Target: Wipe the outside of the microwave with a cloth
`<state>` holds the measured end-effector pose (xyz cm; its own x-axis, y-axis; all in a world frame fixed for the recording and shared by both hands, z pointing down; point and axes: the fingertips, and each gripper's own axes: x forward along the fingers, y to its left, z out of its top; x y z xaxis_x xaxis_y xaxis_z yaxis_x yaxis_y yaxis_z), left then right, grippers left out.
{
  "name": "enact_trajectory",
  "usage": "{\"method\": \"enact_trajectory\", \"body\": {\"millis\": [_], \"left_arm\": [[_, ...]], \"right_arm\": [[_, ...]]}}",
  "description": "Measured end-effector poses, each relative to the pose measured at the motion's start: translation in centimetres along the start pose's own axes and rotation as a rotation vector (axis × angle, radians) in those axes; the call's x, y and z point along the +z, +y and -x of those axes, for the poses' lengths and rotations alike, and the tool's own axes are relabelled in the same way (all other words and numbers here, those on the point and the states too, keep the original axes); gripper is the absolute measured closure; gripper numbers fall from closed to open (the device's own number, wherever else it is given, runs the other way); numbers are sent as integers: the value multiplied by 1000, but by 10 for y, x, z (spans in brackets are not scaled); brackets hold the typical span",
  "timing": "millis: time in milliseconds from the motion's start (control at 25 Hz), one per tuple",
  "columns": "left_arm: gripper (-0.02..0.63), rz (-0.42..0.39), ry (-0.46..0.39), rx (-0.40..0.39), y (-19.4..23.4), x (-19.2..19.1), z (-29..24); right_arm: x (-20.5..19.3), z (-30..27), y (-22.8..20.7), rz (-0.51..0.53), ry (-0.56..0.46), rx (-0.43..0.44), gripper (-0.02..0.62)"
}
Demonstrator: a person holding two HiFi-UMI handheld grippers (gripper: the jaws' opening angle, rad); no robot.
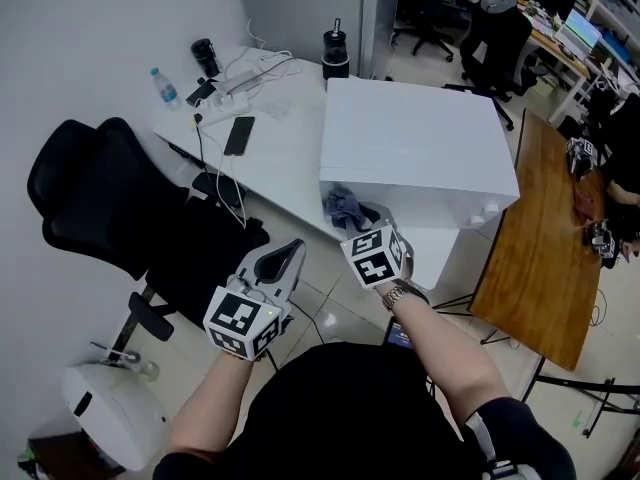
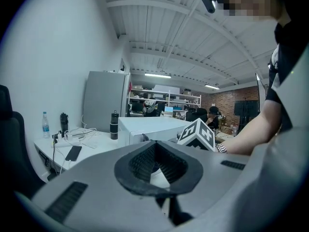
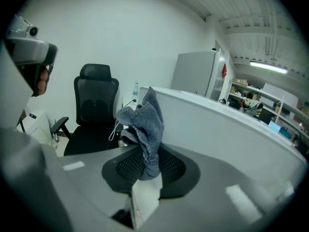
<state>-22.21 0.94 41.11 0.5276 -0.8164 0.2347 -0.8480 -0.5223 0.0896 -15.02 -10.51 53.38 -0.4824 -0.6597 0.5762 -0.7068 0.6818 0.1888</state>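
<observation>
The white microwave (image 1: 410, 148) stands on a white table (image 1: 275, 163). A grey-blue cloth (image 1: 345, 208) is bunched against its lower near face, by the left corner. My right gripper (image 1: 362, 220) is shut on this cloth, which sticks up from between the pads (image 3: 142, 124) beside the microwave's white wall (image 3: 231, 134). My left gripper (image 1: 290, 256) hangs lower left, off the table edge, shut with nothing in it (image 2: 157, 166). From the left gripper view I see the microwave (image 2: 149, 127) ahead and the right gripper's marker cube (image 2: 198, 134).
A black office chair (image 1: 110, 208) stands left of me. On the table lie a phone (image 1: 239, 135), cables with a power strip (image 1: 240, 78), a water bottle (image 1: 165, 88) and a black flask (image 1: 335, 53). A wooden table (image 1: 545, 238) is at the right.
</observation>
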Motion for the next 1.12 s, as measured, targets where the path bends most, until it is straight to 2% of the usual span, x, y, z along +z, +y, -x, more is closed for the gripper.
{"method": "enact_trajectory", "body": {"millis": [600,1120], "left_arm": [[601,-20,16,-88,-47,7,-42],[601,-39,31,-146,-113,19,-88]], "right_arm": [[-42,40,-67,-66,28,-98,526],[-89,90,-147,-129,46,-177,526]]}}
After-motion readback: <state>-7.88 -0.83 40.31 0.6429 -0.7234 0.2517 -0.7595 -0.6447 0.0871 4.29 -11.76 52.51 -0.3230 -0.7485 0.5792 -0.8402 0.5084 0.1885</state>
